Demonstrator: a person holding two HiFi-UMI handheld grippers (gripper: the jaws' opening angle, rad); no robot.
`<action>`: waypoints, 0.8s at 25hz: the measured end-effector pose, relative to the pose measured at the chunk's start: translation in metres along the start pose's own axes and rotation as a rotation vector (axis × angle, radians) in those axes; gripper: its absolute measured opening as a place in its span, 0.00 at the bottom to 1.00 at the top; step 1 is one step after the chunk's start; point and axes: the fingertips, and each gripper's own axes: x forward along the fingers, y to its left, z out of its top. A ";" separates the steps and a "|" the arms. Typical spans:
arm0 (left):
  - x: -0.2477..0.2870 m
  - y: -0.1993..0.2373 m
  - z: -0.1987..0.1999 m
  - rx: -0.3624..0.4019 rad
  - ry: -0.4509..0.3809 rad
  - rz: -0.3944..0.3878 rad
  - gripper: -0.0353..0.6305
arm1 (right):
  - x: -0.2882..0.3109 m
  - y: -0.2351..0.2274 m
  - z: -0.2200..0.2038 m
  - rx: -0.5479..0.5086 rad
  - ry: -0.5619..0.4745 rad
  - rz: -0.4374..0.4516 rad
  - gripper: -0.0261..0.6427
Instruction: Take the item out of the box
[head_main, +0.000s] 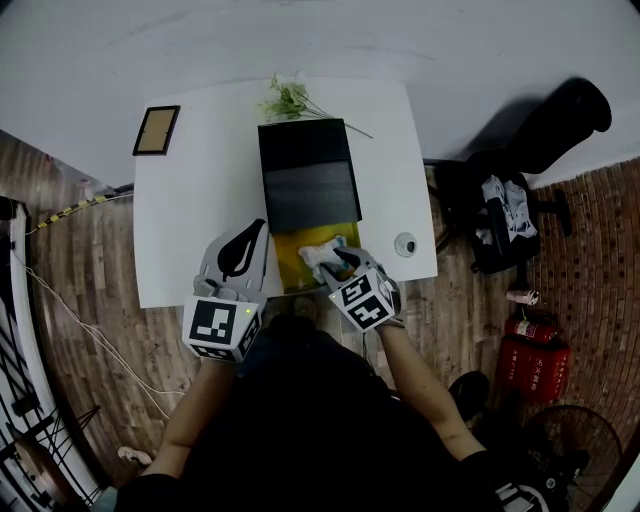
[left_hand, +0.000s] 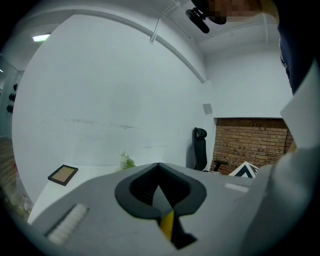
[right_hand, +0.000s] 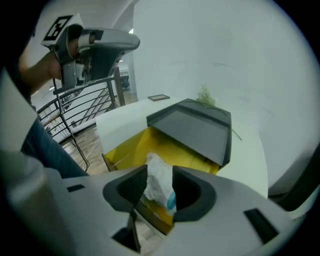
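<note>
R hand-held gripper (right_hand: 160, 184) spread wide, white crumpled item (right_hand: 159, 172) btwn pads, no clear squeeze. Item sits in yellow box (head_main: 284, 265), lower centre of head view, at near edge of tabletop (head_main: 190, 200). L hand-held gripper (left_hand: 159, 167) pressed together, nothing seen gripped, just left of box

Risks: soft wrapper may slip or tear if pinched by loose corner; box unheld, may lift w/ item or slide off edge

Unclear: wrapper contents, box interior under black lid (head_main: 308, 175), whether pads touch item
</note>
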 end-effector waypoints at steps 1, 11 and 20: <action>-0.001 0.000 -0.001 -0.001 0.002 0.002 0.07 | 0.001 0.001 -0.002 -0.021 0.025 0.006 0.26; -0.008 0.004 -0.005 -0.003 0.014 0.023 0.07 | 0.018 0.011 -0.025 -0.231 0.237 0.043 0.26; -0.013 0.013 -0.006 -0.013 0.014 0.043 0.07 | 0.033 0.009 -0.029 -0.304 0.345 0.077 0.26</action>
